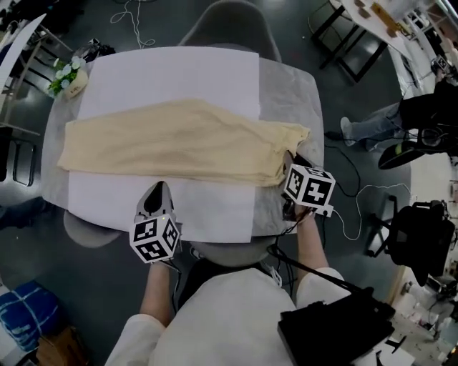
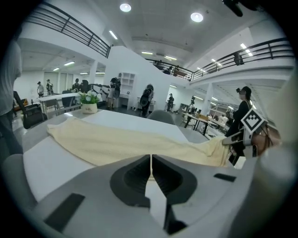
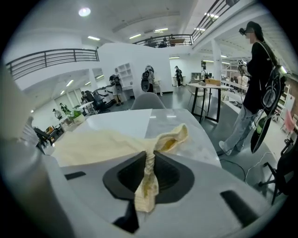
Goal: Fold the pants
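Cream pants lie stretched left to right across a white sheet on the grey table. My right gripper is at their right end, shut on a twisted bunch of the cloth that it holds lifted off the table. A folded flap sticks out past the jaws. My left gripper hovers by the pants' near edge around the middle. Its jaws stand together with only a thin slit. A cream sliver shows in the slit; whether cloth is pinched there I cannot tell.
A small potted plant stands at the table's far left corner. A grey chair sits behind the table. A person stands to the right, with cables on the floor. A black bag hangs near my right side.
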The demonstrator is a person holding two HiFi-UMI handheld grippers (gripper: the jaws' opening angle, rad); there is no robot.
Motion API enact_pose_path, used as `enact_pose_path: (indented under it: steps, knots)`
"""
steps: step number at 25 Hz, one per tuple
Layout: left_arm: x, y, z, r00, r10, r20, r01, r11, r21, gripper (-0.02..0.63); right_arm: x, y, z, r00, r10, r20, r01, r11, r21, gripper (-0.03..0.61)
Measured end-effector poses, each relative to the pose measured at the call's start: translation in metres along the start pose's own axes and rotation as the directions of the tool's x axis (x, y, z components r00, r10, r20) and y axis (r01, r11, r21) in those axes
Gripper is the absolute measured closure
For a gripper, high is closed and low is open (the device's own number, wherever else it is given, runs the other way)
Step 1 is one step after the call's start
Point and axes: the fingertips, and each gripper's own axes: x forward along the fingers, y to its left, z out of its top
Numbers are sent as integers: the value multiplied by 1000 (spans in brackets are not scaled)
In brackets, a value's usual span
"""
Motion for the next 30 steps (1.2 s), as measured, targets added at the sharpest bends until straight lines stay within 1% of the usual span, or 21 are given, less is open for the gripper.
enact_pose_path:
  steps: [4, 8, 11, 15, 18, 25, 30]
  knots:
    - [-30, 28, 2, 998, 53, 40, -51, 998, -34, 598, -6, 38, 15, 999, 41, 15, -39, 996, -81, 540]
    - [-60, 52, -4, 995, 84, 54, -81, 995, -61, 597, -17, 76, 23, 997, 73, 27, -68, 986, -153, 540]
    - [-77, 71, -9, 993, 105, 53, -101, 992, -77, 598, -20, 108, 33, 994, 101, 35, -92, 974, -209, 540]
    - [-100, 99, -9, 985, 157, 69, -149, 983, -107, 598, -23, 149, 47, 990, 135, 37, -119, 952, -282, 540]
    - [-116, 117, -4, 978, 187, 92, -174, 976, -130, 598, -28, 180, 56, 985, 170, 42, -148, 937, -318, 540]
    - [-142, 157, 18, 959, 237, 153, -218, 967, -130, 598, -31, 252, 68, 969, 243, 39, -210, 900, -383, 540]
    - [-154, 189, 20, 941, 294, 167, -263, 947, -184, 598, -27, 299, 73, 957, 290, 29, -252, 875, -414, 540]
